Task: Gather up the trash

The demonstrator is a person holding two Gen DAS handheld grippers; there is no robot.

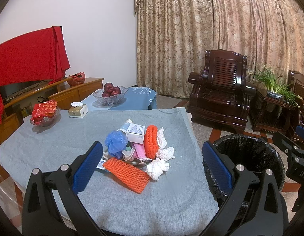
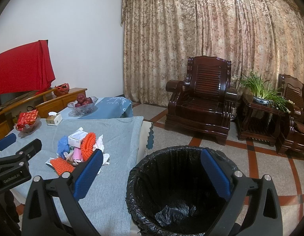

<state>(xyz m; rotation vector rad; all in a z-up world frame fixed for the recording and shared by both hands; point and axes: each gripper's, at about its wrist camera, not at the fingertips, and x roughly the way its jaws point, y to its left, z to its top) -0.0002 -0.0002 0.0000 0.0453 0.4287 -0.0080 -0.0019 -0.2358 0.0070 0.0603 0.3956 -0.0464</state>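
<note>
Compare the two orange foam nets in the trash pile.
The near foam net lies flat on the grey cloth at the pile's front edge; the far foam net stands on edge among the trash. The near one looks flattened, the far one puffed and curved. Both are orange mesh.

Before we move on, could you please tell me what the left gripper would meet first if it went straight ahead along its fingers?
Most likely the trash pile: the left gripper is open, and the near orange foam net and a crumpled tissue lie between its fingers. Depth is uncertain.

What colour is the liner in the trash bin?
Black; the bin liner shows best in the right wrist view.
</note>
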